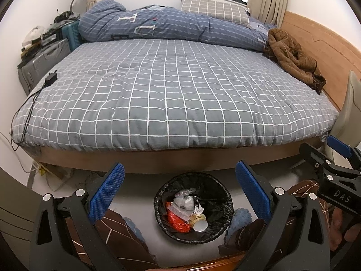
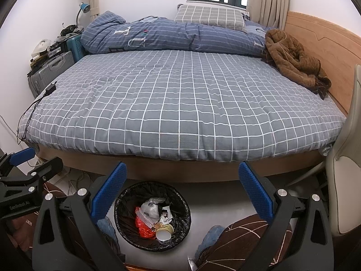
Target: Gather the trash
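We hold 2 blue-padded grippers, left [image 1: 179, 188] and right [image 2: 182, 189], both spread wide and empty, over the black-lined round bin [image 1: 225, 194].

Trash, including a white paper cup [image 1: 200, 224], sits inside; we risk mistaking the black charger [image 1: 51, 79] for litter.

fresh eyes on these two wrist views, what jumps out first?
The big bed with its grey checked cover fills most of both views, a blue duvet bunched along its far side and a brown jacket heaped by the headboard. Below, on the floor at the bed's near edge, sits a black-lined trash bin holding wrappers and a paper cup. Both the left gripper and the right gripper are open and empty.
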